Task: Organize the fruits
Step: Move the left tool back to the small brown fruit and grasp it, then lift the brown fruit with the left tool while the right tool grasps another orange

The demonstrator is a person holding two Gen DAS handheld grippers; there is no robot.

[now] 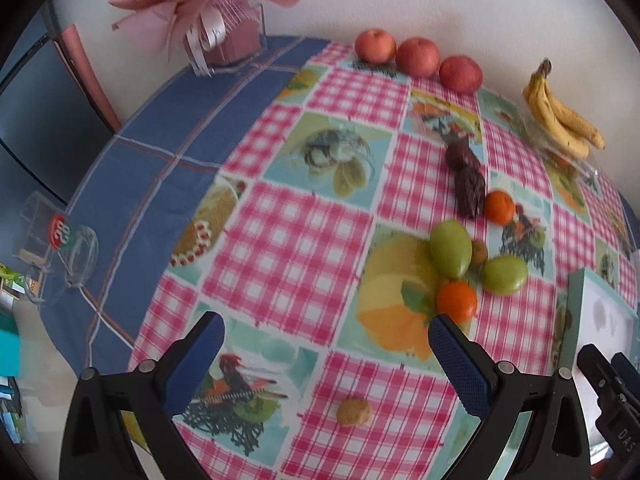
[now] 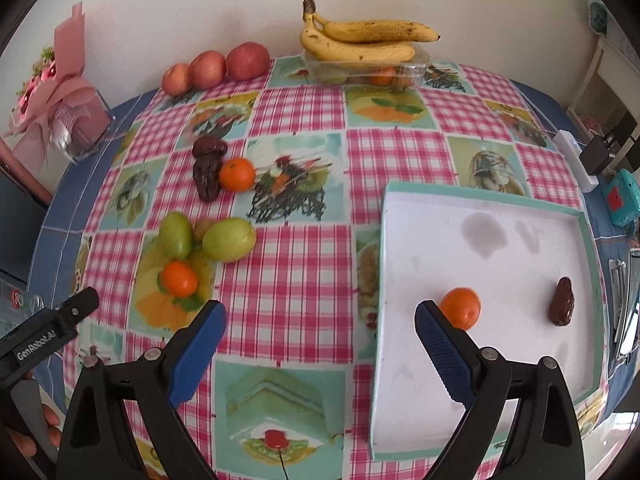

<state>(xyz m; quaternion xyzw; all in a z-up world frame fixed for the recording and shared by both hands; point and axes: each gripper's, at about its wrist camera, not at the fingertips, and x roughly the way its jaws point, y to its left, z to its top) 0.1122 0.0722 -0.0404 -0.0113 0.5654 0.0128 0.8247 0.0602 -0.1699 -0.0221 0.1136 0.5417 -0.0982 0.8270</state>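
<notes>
A white tray with a teal rim (image 2: 440,240) lies at the table's right and holds a tangerine (image 2: 461,307) and a dark date (image 2: 562,307). My right gripper (image 2: 320,320) hovers open over the tray's near left edge, nothing between its fingers. Left of it lie two green fruits (image 2: 229,239) (image 2: 175,235), a tangerine (image 2: 179,278), another tangerine (image 2: 237,174) and two dates (image 2: 206,178). My left gripper (image 1: 326,334) hangs open above the cloth, its right finger just short of a tangerine (image 1: 457,301); green fruits (image 1: 450,247) (image 1: 505,274) lie beyond.
Three apples (image 2: 216,67) line the back wall. Bananas (image 2: 360,42) rest on a clear plastic box (image 2: 404,74). A pink bouquet (image 1: 208,20) stands back left, a glass jar (image 1: 76,248) on the blue cloth at left. A small tan lump (image 1: 353,411) lies near my left gripper.
</notes>
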